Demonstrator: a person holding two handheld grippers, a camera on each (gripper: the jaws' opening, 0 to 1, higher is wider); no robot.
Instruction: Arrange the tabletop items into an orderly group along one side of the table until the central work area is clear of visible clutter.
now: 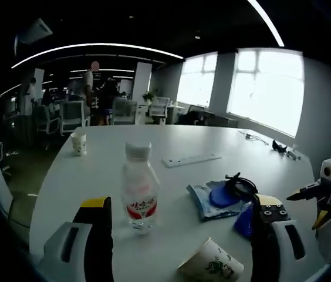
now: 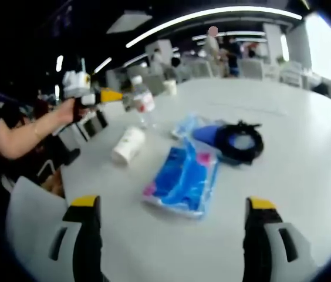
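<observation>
We take the clear plastic water bottle [image 1: 139,187] as our landmark: white cap, red-and-white label whose lettering we cannot read. It stands upright on the round white table [image 1: 212,141], just beyond the left gripper [image 1: 183,226], whose jaws are spread wide and hold nothing. Beside the bottle, nearer that camera, a white paper cup with green print [image 1: 211,263] lies on its side. Off to the bottle's side sit a blue patterned plastic packet [image 2: 184,179] and a coil of black cable [image 2: 242,141] on a blue round lid [image 1: 223,195]. Beyond the bottle stands another paper cup [image 1: 78,143] and a long white power strip [image 1: 191,160]. The right gripper [image 2: 174,226] is likewise released above the packet.
</observation>
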